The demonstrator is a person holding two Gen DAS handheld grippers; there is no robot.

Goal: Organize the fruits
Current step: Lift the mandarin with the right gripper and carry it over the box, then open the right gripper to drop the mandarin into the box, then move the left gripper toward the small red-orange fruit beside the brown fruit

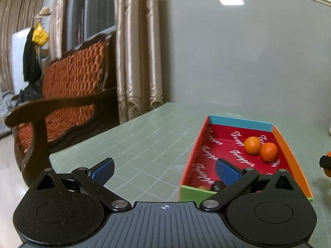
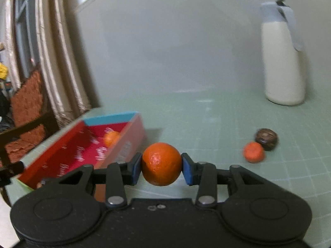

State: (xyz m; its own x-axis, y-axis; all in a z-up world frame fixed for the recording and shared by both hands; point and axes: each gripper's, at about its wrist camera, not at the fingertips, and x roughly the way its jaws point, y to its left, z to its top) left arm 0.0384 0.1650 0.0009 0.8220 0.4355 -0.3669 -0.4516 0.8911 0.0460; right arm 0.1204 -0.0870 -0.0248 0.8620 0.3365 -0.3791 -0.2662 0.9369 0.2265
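My right gripper [image 2: 161,168] is shut on an orange [image 2: 161,163], lifted just above the green mat, right of the box. The colourful cardboard box [image 1: 195,150] with a red inside holds two oranges [image 1: 252,145] [image 1: 268,152] at its far end and a dark round fruit [image 1: 218,185] at its near end. In the right wrist view the box [image 2: 132,136] lies to the left with one orange [image 2: 111,138] showing inside. My left gripper [image 1: 165,170] stands open and empty over the mat, its right finger above the box's near end. A small orange [image 2: 253,152] and a dark brown fruit [image 2: 266,138] lie on the mat to the right.
A tall cream bottle [image 2: 283,62] with a grey lid stands at the back right. A wooden chair [image 1: 68,95] with orange cushions and curtains [image 1: 136,57] stand left of the table [image 1: 149,136]. A grey wall [image 1: 248,51] backs the table.
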